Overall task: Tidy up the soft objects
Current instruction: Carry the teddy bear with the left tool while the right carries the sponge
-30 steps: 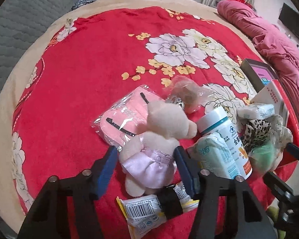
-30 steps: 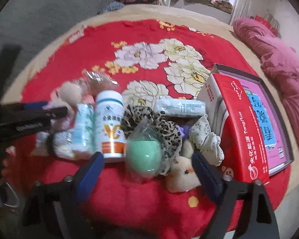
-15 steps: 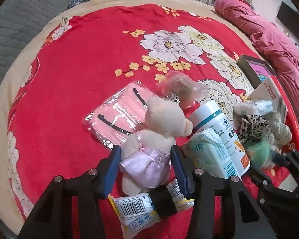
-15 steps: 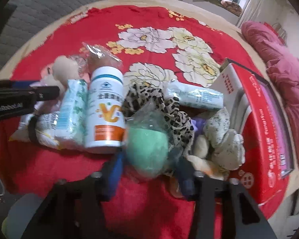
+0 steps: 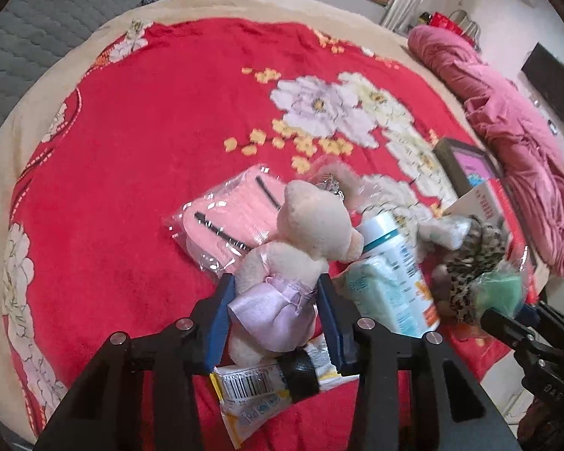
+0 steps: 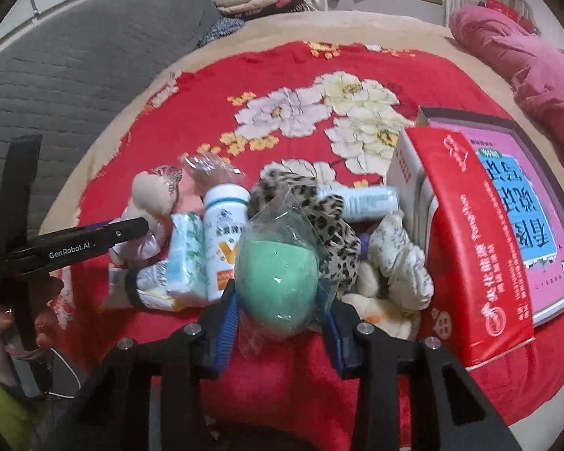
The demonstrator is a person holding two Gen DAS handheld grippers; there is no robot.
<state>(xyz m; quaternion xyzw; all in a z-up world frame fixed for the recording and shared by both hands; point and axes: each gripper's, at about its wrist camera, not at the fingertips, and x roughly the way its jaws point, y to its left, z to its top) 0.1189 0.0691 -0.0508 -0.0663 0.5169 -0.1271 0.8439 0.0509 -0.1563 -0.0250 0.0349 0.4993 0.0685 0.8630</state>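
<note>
My left gripper [image 5: 274, 319] is shut on a cream teddy bear in a lilac skirt [image 5: 282, 285], lifted slightly above the red floral blanket [image 5: 150, 120]. My right gripper [image 6: 280, 319] is shut on a green sponge egg in clear wrap [image 6: 276, 274]. The bear also shows in the right wrist view [image 6: 150, 203], with the left gripper's finger [image 6: 94, 242] beside it. The green egg shows in the left wrist view [image 5: 502, 293].
A pile lies on the blanket: white pill bottle [image 6: 223, 233], tissue pack [image 6: 186, 255], leopard scrunchie [image 6: 331, 233], floral soft toy [image 6: 398, 263], pink packet [image 5: 229, 221], barcoded sachet [image 5: 259, 387]. A red box [image 6: 466, 248] stands right. A pink quilt [image 5: 507, 120] lies beyond.
My left gripper closed on the bear and raised it. My right gripper closed on the green egg and lifted it out of the pile.
</note>
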